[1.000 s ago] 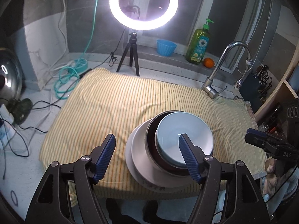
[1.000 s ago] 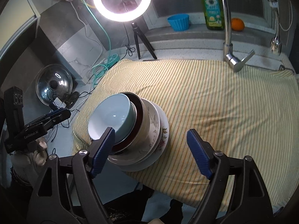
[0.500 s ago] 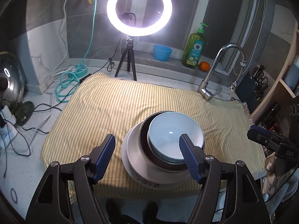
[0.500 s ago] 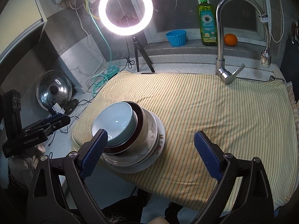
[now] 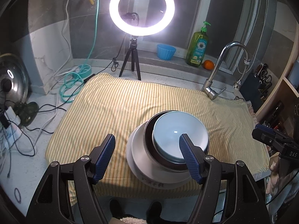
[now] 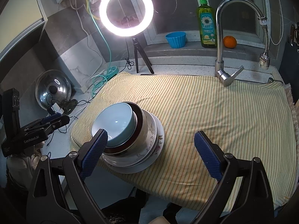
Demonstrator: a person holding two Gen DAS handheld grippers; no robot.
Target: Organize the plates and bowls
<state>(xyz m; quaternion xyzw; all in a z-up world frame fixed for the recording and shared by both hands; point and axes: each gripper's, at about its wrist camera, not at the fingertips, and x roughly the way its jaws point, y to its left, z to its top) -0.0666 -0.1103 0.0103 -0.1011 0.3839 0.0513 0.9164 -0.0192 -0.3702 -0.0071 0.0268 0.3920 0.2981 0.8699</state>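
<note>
While both my claws hang above the near edge of the yellow striped cloth (image 5: 130, 100), neither one has hold of anything. My left gripper (image 5: 146, 155) stands with its jaws parted and nothing pressed between the blue pads; the stack of dishes sits just ahead of it and toward its right finger, whose tip overlaps the near rim of the pale blue bowl (image 5: 179, 130) in that view, though I cannot tell if it touches. My right gripper (image 6: 150, 151) is spread wide and empty; from it, the same stack lies ahead and to the left, with the left fingertip in front of the pale blue bowl's (image 6: 114, 123) near rim and the right finger well clear over bare cloth.

That bowl nests on top in a dark brown bowl (image 6: 139, 123), which rests in a white floral bowl (image 6: 151, 130), all on a floral plate (image 6: 158, 145) at the bottom. Each claw shows at the edge of the other's view, flanking the stack.
</note>
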